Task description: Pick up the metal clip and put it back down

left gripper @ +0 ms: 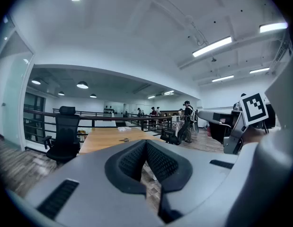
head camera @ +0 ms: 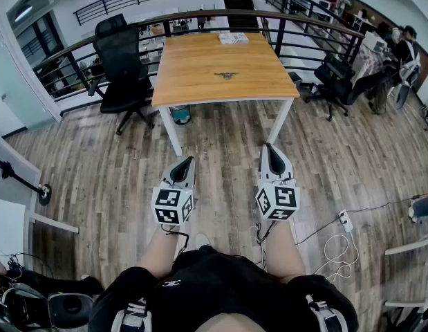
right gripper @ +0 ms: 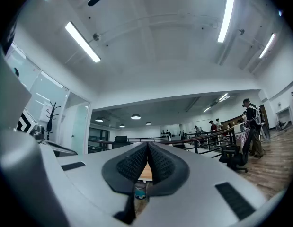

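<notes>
Both near level, left tongs (head camera: 189,160) closed, right tongs (head camera: 268,147) closed

A wood-plank floor (head camera: 96,171) is spreading beneath the jaws and running ahead of them to a pale wooden surface (head camera: 200,81) on white legs, which is standing well ahead of both pairs of jaws. A black office chair (head camera: 120,61) is sitting beside the surface, ahead and left of the left jaws. A dark railing (head camera: 279,37) is curving behind the surface. Far ahead and right of the right jaws, people (head camera: 406,43) are sitting at desks, with another black chair (head camera: 336,75) near them. White cables (head camera: 335,247) are lying on the floor right of the right jaws. Long strip lights (left gripper: 212,46) are glowing on the white ceiling above.
</notes>
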`<action>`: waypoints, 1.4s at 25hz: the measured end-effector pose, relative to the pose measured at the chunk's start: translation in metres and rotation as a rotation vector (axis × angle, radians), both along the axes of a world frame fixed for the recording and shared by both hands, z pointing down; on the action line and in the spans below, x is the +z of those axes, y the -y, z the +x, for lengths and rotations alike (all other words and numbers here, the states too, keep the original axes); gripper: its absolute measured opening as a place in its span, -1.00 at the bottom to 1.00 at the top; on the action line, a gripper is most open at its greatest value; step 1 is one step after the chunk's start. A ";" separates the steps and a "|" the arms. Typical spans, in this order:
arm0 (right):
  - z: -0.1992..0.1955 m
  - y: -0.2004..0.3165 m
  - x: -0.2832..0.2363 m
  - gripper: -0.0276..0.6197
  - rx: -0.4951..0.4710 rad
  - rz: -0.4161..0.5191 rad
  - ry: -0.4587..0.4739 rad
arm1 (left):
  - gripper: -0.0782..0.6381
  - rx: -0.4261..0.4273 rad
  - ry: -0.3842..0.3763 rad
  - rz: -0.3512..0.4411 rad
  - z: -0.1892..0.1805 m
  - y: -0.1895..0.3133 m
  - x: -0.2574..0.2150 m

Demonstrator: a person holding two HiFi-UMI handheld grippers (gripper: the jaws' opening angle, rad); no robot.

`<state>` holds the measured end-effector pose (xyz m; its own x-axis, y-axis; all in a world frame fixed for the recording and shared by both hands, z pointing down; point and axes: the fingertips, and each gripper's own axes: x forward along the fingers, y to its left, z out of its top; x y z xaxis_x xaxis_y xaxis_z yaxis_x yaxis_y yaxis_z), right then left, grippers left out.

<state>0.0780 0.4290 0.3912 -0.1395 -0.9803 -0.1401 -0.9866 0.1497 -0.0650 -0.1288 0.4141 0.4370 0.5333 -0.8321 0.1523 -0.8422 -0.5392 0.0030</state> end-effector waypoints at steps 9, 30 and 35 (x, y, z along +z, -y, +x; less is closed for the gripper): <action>-0.014 0.022 -0.004 -0.86 -0.025 0.020 0.044 | -0.75 0.008 -0.003 -0.005 -0.008 0.018 0.000; -0.081 0.176 -0.010 -0.86 0.029 0.003 0.006 | -0.75 0.091 -0.027 -0.015 -0.065 0.175 0.003; -0.112 0.209 -0.009 -0.87 0.047 0.008 0.019 | -0.75 0.108 -0.027 -0.025 -0.095 0.210 0.011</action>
